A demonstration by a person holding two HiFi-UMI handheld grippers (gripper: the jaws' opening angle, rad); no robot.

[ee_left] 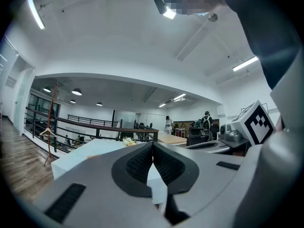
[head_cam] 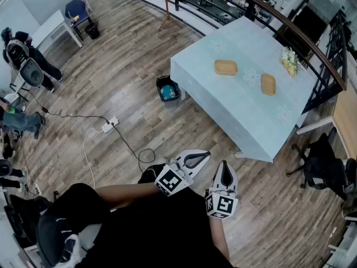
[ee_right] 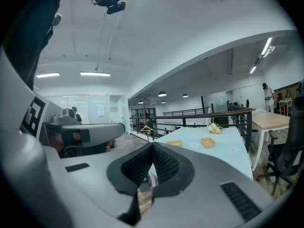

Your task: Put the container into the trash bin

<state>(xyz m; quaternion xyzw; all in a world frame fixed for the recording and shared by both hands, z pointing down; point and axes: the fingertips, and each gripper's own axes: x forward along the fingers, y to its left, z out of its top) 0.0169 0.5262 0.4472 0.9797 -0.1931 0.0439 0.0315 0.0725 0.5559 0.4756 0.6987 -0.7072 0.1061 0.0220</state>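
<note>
Two shallow tan containers lie on the pale blue table (head_cam: 245,110): one (head_cam: 226,67) nearer the left, the other (head_cam: 268,84) to its right. In the right gripper view they show as small tan shapes, one (ee_right: 174,143) left of the other (ee_right: 207,142). A small black trash bin (head_cam: 167,89) with something teal inside stands on the floor by the table's left corner. My left gripper (head_cam: 206,156) and right gripper (head_cam: 225,165) are held close to my body, far from the table, both shut and empty. The left gripper's (ee_left: 152,146) pads meet, and so do the right gripper's (ee_right: 153,146).
A bunch of flowers (head_cam: 289,60) sits at the table's far right. A white power strip (head_cam: 110,124) with black cables lies on the wood floor. A black office chair (head_cam: 326,166) stands right of the table; a railing (head_cam: 301,38) runs behind it. People sit at the far left.
</note>
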